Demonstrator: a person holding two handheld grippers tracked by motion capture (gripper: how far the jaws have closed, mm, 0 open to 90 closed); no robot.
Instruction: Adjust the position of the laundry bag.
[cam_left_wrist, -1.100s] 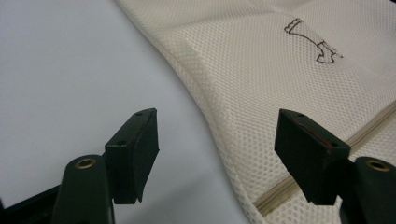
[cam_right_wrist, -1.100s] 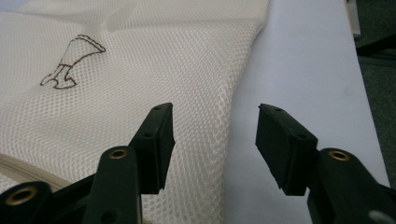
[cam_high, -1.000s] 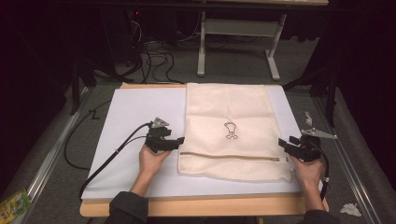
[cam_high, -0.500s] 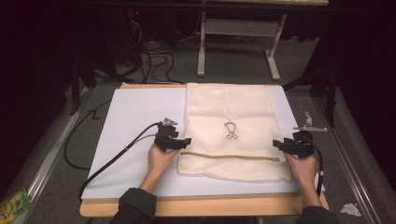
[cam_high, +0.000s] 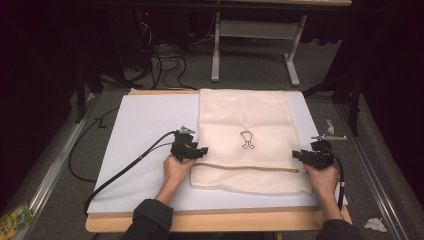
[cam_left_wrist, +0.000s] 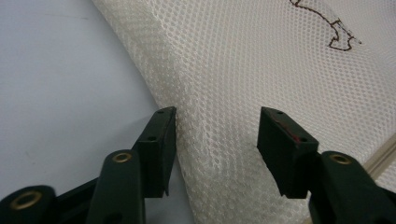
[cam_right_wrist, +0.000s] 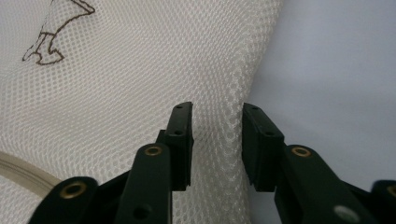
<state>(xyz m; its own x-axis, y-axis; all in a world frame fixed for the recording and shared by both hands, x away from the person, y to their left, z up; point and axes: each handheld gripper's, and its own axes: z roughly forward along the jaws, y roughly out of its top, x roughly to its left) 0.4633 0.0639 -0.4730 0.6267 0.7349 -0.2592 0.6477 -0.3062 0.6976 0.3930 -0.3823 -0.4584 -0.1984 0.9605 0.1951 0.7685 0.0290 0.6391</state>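
A cream mesh bag (cam_high: 245, 120) with a small brown stitched figure (cam_high: 246, 140) and a zipper (cam_high: 245, 168) near its front lies flat on a white board (cam_high: 145, 125). At the bag's left edge my left gripper (cam_high: 200, 151) is open. In the left gripper view the jaws of my left gripper (cam_left_wrist: 217, 126) straddle the mesh (cam_left_wrist: 261, 70) at its edge. My right gripper (cam_high: 296, 155) is at the bag's right edge. Up close, my right gripper (cam_right_wrist: 217, 121) is open more narrowly, with the mesh (cam_right_wrist: 140, 79) border between its jaws.
The board rests on a wooden table (cam_high: 215, 220). A black cable (cam_high: 125, 167) trails from the left gripper across the board's left part. On the floor behind are cables (cam_high: 165, 60) and a metal frame (cam_high: 255, 35). A green packet (cam_high: 15, 217) lies at the bottom left.
Both grippers have moved inward toward the bag: the left to the right, the right to the left. Each now reaches a side edge of the bag.
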